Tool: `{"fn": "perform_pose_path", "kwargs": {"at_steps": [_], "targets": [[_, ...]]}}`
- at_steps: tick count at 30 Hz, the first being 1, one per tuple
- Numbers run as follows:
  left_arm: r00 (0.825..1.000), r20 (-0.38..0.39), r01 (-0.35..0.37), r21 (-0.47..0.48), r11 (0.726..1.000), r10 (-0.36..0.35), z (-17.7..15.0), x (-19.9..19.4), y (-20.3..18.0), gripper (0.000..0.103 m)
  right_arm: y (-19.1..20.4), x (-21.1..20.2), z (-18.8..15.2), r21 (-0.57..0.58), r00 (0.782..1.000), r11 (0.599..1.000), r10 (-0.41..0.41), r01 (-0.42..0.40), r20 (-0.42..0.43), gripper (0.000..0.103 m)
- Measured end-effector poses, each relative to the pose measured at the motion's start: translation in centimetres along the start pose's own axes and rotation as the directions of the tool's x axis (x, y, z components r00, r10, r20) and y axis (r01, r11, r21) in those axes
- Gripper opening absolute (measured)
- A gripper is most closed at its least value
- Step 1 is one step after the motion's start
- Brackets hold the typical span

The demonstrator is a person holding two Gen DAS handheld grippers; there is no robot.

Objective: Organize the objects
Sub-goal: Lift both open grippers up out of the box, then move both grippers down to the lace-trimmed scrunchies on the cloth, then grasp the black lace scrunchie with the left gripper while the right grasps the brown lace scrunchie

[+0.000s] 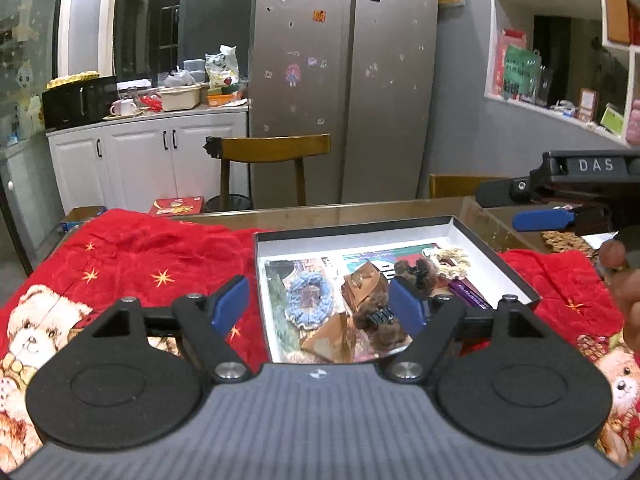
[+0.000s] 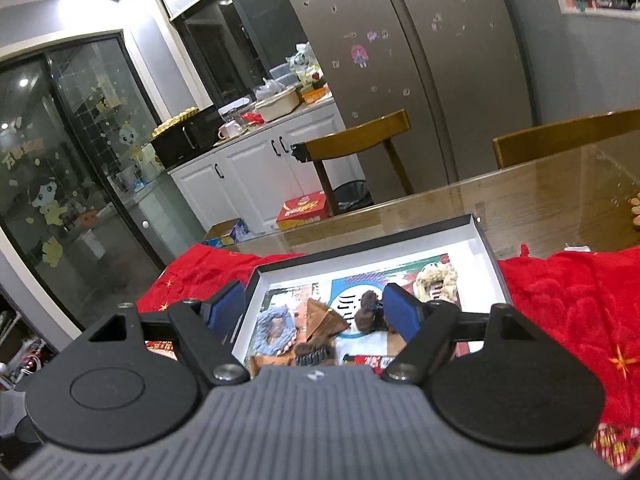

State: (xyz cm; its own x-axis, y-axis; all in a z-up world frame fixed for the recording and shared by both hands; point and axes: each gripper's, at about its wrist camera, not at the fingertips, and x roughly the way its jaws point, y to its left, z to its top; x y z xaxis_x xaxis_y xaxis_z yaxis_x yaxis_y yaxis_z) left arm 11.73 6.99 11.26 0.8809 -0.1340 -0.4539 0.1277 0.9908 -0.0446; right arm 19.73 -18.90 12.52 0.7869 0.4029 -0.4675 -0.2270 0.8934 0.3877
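While both hover over the table (image 2: pixel 520 196):
Left gripper (image 1: pixel 320 304): fingers wide apart, holding nothing.
Right gripper (image 2: pixel 316 308): likewise.
Box (image 1: pixel 496 256): shallow cardboard rectangle, long axis running away beyond the fingers.
Scrunchie (image 1: pixel 306 300): blue knitted ring, flat.

The cloth (image 1: pixel 160 248) is bright red with small gold stars and cream teddy bears. On it, the box (image 1: pixel 500 258) is white inside with a black rim. In the box: a blue scrunchie (image 1: pixel 308 300), a cream scrunchie (image 1: pixel 450 260) at the far right corner, a brown furry clip (image 1: pixel 376 312) beside the blue one, a glossy brown bow (image 1: pixel 368 284), and a purple bar (image 1: pixel 470 294) below the cream one, all on multicoloured printed paper (image 1: pixel 376 256). Beyond the box the counter (image 2: pixel 520 196) is glassy brown wood. The left gripper (image 1: pixel 318 304) and right gripper (image 2: pixel 314 312) are black and grey with blue pads. The fridge (image 1: pixel 344 80) is silver, dotted with stickers.
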Motion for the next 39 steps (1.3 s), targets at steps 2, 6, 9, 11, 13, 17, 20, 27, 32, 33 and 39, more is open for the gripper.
{"fn": "perform_pose_path", "kwargs": {"at_steps": [2,6,9,11,13,17,20,27,32,33,39], "targets": [[1.0,0.011,0.013,0.008,1.0,-0.013,-0.4,-0.9,0.3,0.081,1.0,-0.9,-0.7,0.004,1.0,1.0,-0.01,0.01,0.022,0.085],[0.999,0.042,0.032,0.043,0.999,-0.033,-1.8,-2.3,0.2,0.082,2.2,-2.1,-2.5,0.018,0.998,0.999,-0.028,0.027,0.048,0.086],[0.998,0.038,0.037,0.066,0.997,-0.04,-2.4,-2.1,-0.1,0.082,2.7,-2.4,-4.5,0.019,0.996,0.998,-0.062,0.061,0.056,0.086],[0.999,0.029,0.037,0.065,0.997,-0.039,-2.6,-1.6,0.0,0.082,2.6,-2.5,-6.0,0.029,0.994,0.996,-0.087,0.086,0.06,0.086],[0.999,0.009,0.037,0.048,0.998,-0.037,-3.0,-0.7,0.2,0.082,2.3,-2.4,-7.4,0.03,0.993,0.995,-0.1,0.099,0.059,0.086],[0.998,-0.049,0.034,0.037,0.999,-0.032,-4.1,1.3,0.3,0.082,1.6,-1.8,-9.5,0.021,0.989,0.991,-0.131,0.129,0.069,0.086],[0.999,-0.045,0.031,0.044,0.999,-0.029,-4.9,2.2,0.0,0.082,0.6,-1.2,-10.7,0.005,0.985,0.986,-0.164,0.164,0.048,0.086],[0.994,-0.05,0.105,0.098,0.99,-0.101,-7.6,3.6,-2.7,0.082,-0.6,-1.1,-12.5,-0.007,0.992,0.992,-0.127,0.127,-0.02,0.086],[0.996,-0.008,0.092,0.159,0.983,-0.092,-9.3,4.3,-4.5,0.081,-1.0,-0.7,-13.5,0.025,0.992,0.996,-0.082,0.085,-0.094,0.085],[0.996,-0.004,0.091,0.166,0.982,-0.092,-9.5,4.6,-4.6,0.08,-1.0,-0.6,-13.8,0.027,0.991,0.996,-0.083,0.086,-0.102,0.084],[0.987,-0.068,0.151,0.147,0.978,-0.142,-9.6,7.0,-5.0,0.061,-1.4,0.3,-14.4,0.027,0.984,0.991,-0.128,0.132,-0.122,0.075]]}}
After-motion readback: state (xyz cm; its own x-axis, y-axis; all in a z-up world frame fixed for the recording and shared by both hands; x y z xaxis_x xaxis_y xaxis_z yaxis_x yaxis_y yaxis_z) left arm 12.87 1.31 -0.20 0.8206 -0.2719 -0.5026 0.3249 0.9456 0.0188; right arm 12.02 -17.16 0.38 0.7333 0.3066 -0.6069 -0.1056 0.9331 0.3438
